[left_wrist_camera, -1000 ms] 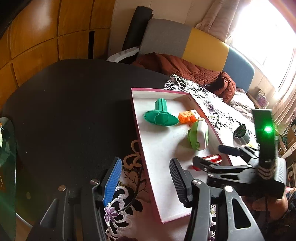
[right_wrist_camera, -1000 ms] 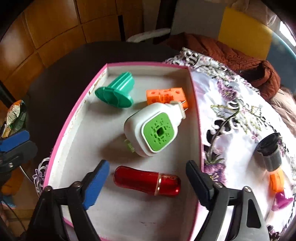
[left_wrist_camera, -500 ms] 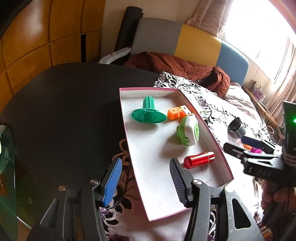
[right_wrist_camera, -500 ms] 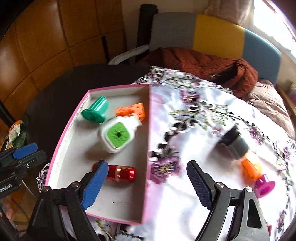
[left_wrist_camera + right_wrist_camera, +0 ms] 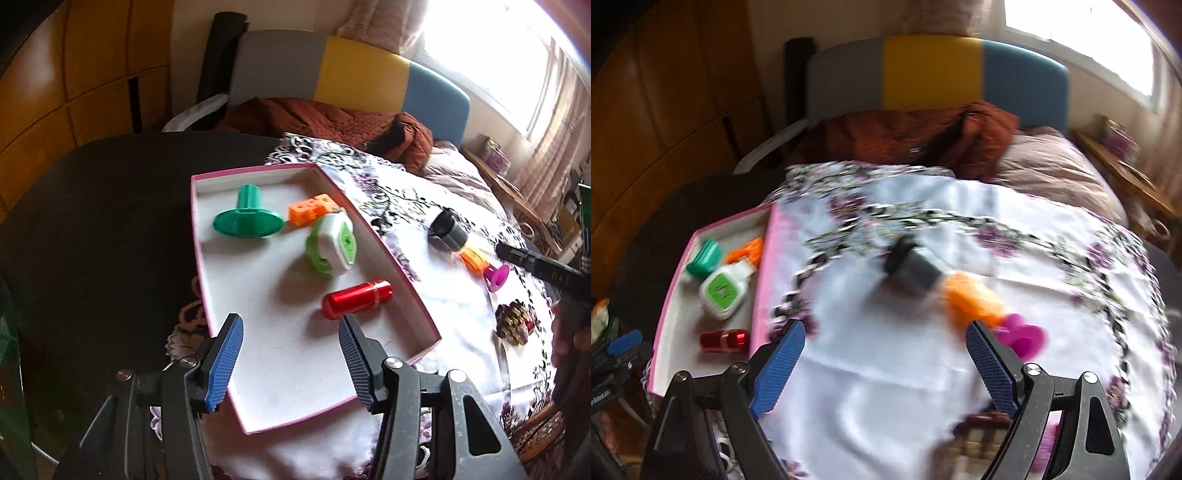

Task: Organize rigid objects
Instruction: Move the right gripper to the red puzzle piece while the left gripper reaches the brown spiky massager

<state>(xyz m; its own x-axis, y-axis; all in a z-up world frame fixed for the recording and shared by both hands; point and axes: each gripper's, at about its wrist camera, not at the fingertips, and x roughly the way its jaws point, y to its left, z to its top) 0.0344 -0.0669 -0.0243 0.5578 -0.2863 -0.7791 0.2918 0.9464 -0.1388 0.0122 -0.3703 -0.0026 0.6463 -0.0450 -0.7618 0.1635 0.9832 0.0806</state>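
Left wrist view gives us the left claw (image 5: 291, 363) released, jaws wide apart and holding nothing, hovering over the near end of the pink-rimmed tray (image 5: 402, 275). Inside the tray we see a red cylinder (image 5: 356, 300) near the right wall, a white-and-green gadget (image 5: 334, 243) mid-tray, an orange block (image 5: 312, 209) touching it on the far side, and a green flanged piece (image 5: 248, 218) toward the far left corner; the near half of the tray floor holds nothing. The tray's left edge lies over the dark surface (image 5: 99, 206), its right side on the floral cloth (image 5: 448, 314). On the cloth, well apart from the tray, lie a black-and-grey cap (image 5: 447, 232), an orange piece (image 5: 473, 258) and a magenta piece (image 5: 496, 277) in a row, just beside one another. In the right wrist view, the right claw (image 5: 884, 367) is also released and holding nothing, above bare cloth nearer than those three items. That view is motion-blurred, so we cannot tell whether the three touch. A brown cluster (image 5: 513, 325) near the cloth's right edge is too small for us to identify, and the right claw is cut off at the left view's border.
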